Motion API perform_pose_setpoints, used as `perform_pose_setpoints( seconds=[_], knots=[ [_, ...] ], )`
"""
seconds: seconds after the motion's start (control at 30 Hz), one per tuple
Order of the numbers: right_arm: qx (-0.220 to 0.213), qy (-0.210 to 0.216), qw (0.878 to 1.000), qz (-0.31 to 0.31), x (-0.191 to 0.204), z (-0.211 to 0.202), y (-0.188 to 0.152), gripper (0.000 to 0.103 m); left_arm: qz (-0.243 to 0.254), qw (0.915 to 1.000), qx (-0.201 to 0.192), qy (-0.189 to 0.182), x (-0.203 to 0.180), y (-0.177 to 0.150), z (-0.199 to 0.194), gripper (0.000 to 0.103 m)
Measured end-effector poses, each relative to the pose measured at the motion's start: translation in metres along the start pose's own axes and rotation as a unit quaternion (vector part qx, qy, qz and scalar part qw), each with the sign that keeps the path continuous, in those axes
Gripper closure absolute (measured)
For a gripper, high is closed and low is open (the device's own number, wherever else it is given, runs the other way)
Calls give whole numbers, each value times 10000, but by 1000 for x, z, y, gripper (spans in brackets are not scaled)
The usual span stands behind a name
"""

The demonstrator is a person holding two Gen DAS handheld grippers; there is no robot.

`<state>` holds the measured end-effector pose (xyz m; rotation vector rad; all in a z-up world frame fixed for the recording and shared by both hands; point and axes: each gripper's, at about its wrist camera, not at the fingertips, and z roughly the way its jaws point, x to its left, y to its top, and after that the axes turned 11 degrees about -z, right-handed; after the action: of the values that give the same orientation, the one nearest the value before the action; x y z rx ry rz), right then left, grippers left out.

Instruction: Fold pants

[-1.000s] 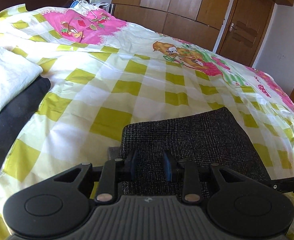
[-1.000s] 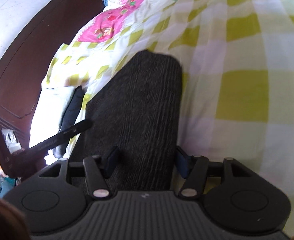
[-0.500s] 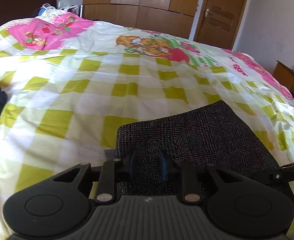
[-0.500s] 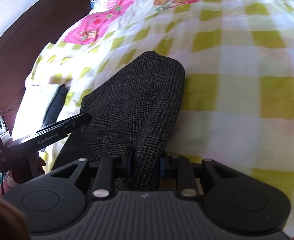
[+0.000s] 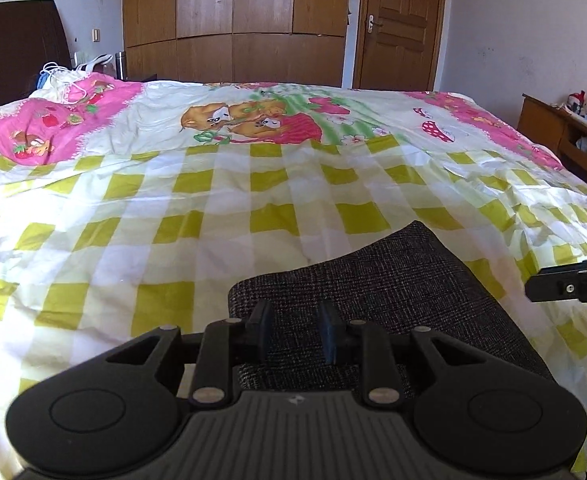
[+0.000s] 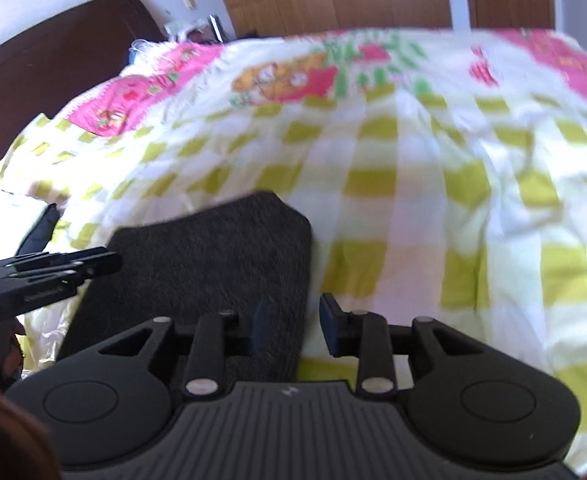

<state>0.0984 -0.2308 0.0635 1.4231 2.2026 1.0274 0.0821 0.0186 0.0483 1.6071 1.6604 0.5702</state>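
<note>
The pants are dark grey checked cloth, folded into a flat block on the yellow-checked bed cover. My left gripper is shut on the near left edge of the block, with cloth filling the gap between its pads. In the right wrist view, which is blurred, the pants lie ahead and to the left. My right gripper is opening at their near right edge: cloth lies against the left pad and the right pad stands clear of it. Each gripper shows in the other's view, the right and the left.
The bed cover has pink cartoon prints toward the far side. A dark headboard stands at the left and a wooden wardrobe and door behind. A low wooden shelf lines the right side. A white cord lies at the far left corner.
Both views have swung up toward the wardrobe wall. The right gripper went from wide to closed on the pants' edge, and its right pad has now come off the cloth. The left grip is unchanged.
</note>
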Motion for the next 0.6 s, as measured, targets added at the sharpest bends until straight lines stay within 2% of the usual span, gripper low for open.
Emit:
perform_pose_setpoints(
  seconds=[0.13,0.37,0.47,0.6],
  knots=[
    [-80,25,9991,-421,27,24,9,72,274,9991,212,230,-13,-8,12,61],
    [378,-254,9969,-644,54,69,-11,72,190,9991,199,333,-7,-24,0,60],
    [308,-317,9980,-454,55,61,-10,72,115,9994,118,302,-5,-28,-12,60],
    [-31,-317,9987,-403,63,32,-13,72,179,9994,70,287,-7,-35,-21,60]
  ],
)
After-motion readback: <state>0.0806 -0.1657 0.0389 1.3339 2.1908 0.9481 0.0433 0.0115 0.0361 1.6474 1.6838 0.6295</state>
